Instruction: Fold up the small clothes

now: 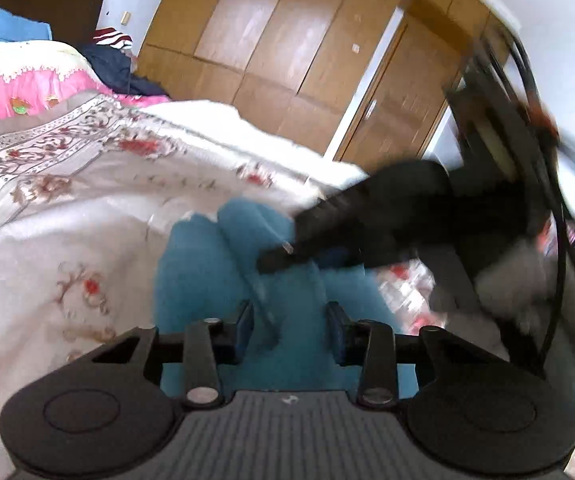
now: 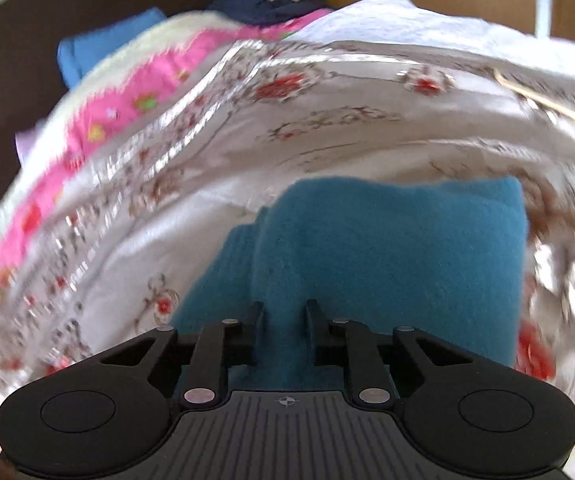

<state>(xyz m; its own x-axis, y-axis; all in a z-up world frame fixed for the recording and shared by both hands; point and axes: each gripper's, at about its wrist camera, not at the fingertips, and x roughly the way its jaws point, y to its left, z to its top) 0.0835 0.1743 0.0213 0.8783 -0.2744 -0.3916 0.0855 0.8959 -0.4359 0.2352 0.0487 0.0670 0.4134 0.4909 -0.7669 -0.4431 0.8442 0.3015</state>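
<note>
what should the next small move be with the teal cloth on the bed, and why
Probably lower the left tool a little and close it on the raised fold of the teal cloth. That ridge runs up between its fingers, which do not look pressed on it yet. The right tool hovers over the same cloth with a narrow gap; whether it grips is unclear. The cloth looks half folded on the floral bedspread.
</note>
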